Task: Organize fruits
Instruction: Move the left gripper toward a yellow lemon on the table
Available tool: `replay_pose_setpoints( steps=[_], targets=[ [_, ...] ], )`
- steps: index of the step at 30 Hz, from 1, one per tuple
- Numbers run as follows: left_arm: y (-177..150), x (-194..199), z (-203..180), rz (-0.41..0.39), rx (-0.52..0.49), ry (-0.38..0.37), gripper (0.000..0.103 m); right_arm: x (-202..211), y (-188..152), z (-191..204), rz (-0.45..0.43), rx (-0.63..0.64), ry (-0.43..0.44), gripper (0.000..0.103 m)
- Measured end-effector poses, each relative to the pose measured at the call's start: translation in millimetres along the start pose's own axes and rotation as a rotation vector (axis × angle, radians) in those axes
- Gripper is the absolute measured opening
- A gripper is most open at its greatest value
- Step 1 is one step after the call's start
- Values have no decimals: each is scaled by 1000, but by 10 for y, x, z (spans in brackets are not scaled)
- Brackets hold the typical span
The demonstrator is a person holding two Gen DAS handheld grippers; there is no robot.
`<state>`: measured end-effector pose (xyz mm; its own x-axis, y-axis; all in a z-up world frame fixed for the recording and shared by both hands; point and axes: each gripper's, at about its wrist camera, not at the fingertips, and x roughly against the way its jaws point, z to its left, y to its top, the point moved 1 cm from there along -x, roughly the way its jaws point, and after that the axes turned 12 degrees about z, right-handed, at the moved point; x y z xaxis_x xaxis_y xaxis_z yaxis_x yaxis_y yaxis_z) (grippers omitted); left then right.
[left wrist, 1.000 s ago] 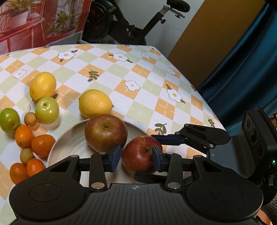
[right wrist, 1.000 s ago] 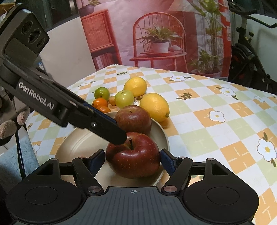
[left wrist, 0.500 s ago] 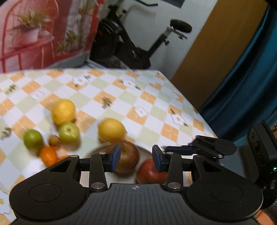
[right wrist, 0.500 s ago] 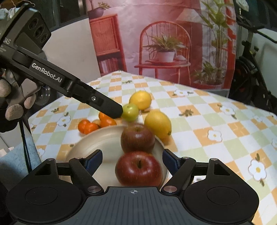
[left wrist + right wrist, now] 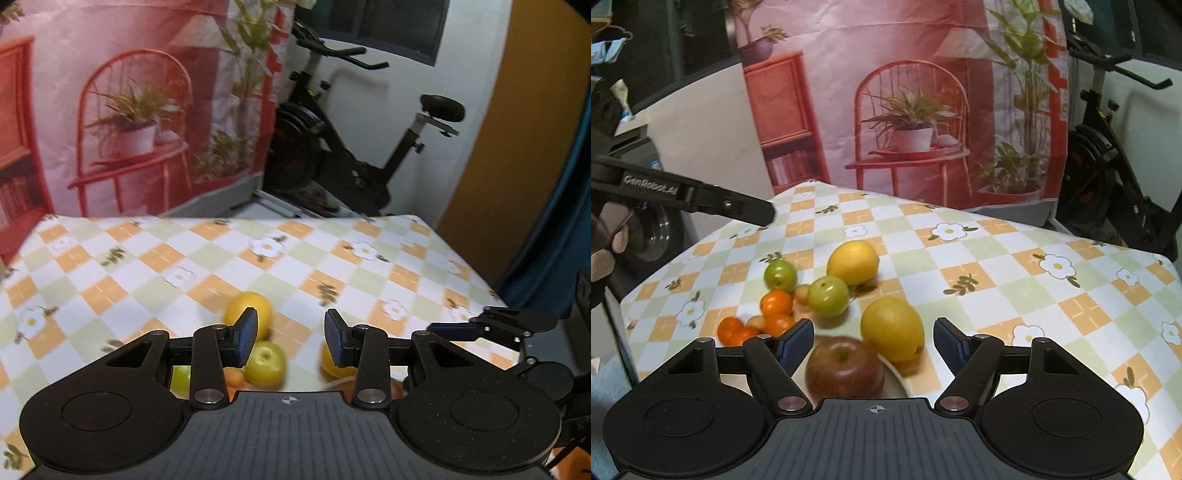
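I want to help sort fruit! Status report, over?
Left tongs and right tongs open, empty. Red apple on plate; lemons, green fruit, oranges on the tablecloth. Nothing blocking.

Both grippers: matte black ribbed housing, white crosshair mark, round side discs, silver pivot screws. Right gripper (image 5: 873, 343) carries blue pads; left gripper (image 5: 753, 214) arm lettered "GenRobot.AI" in white.

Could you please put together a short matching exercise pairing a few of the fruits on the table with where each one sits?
Things:
1. red apple
2. near lemon
3. far lemon
4. darker green fruit

Places:
A. left end of the far row
B. on the plate
C. by the plate's far rim
D. farthest back, beside the lighter green fruit

Pairs: 1-B, 2-C, 3-D, 4-A
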<state>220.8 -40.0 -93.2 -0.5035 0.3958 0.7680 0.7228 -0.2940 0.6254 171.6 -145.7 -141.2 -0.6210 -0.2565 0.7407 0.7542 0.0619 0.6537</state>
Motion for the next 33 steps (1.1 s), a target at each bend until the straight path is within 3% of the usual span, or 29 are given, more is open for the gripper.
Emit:
replay_pose_setpoints(
  steps=[9,33],
  targets=[
    [136,-98,242,-25,35,84,42,-323,227,-159,26,-64,-4,64],
    [124,-395,479,21,72,77,42,-883,243,-298,187,-130,66,57]
  ],
)
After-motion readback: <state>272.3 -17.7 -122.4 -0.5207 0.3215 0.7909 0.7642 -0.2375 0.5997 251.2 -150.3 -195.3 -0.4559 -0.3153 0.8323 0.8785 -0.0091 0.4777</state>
